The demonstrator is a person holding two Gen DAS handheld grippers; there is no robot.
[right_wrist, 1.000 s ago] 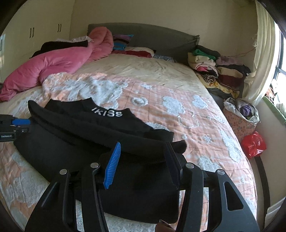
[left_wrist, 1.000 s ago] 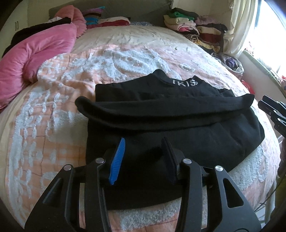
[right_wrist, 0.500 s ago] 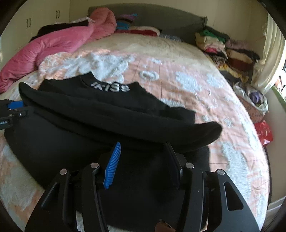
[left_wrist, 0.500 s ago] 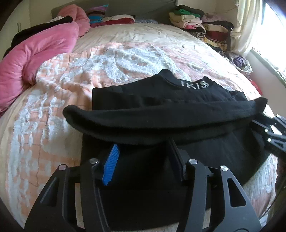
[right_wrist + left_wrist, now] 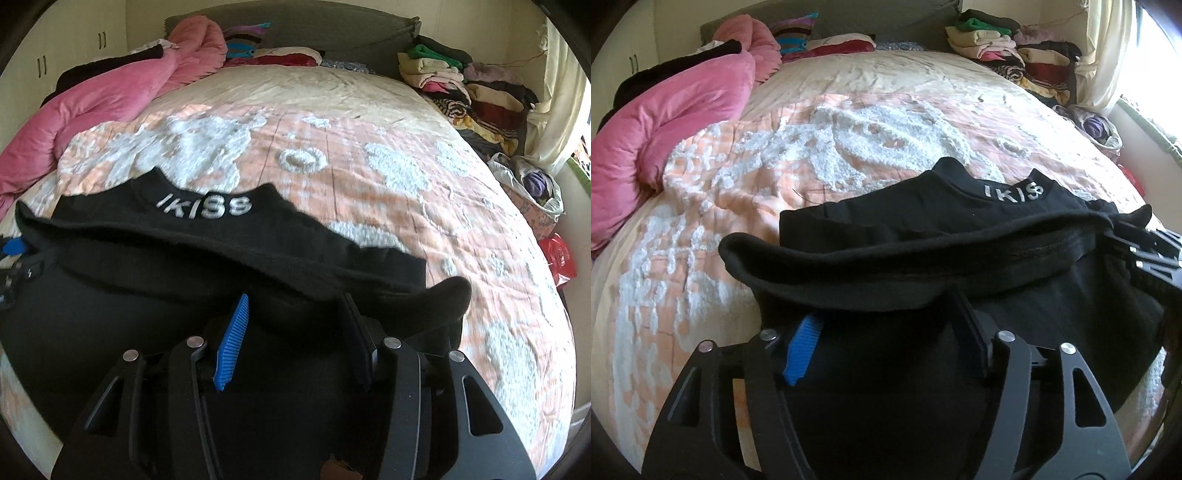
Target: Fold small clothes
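The black top [image 5: 923,229] lies flat on the quilted bedspread [image 5: 812,147], collar toward 12 o'clock and both sleeves already crossed over its body. The left gripper [image 5: 886,332] and right gripper [image 5: 295,332] each sit low over the hem at 6 o'clock, jaws spread wide with cloth between them but nothing pinched, apparently placed to lift that edge toward the collar.

At the lower middle of both frames, the folded sleeve [image 5: 886,258] of the black sweater [image 5: 110,332] hides the fingers' [image 5: 803,347] tips, so any grip is unreadable.

"IKISS" on black garment's collar [image 5: 207,206]
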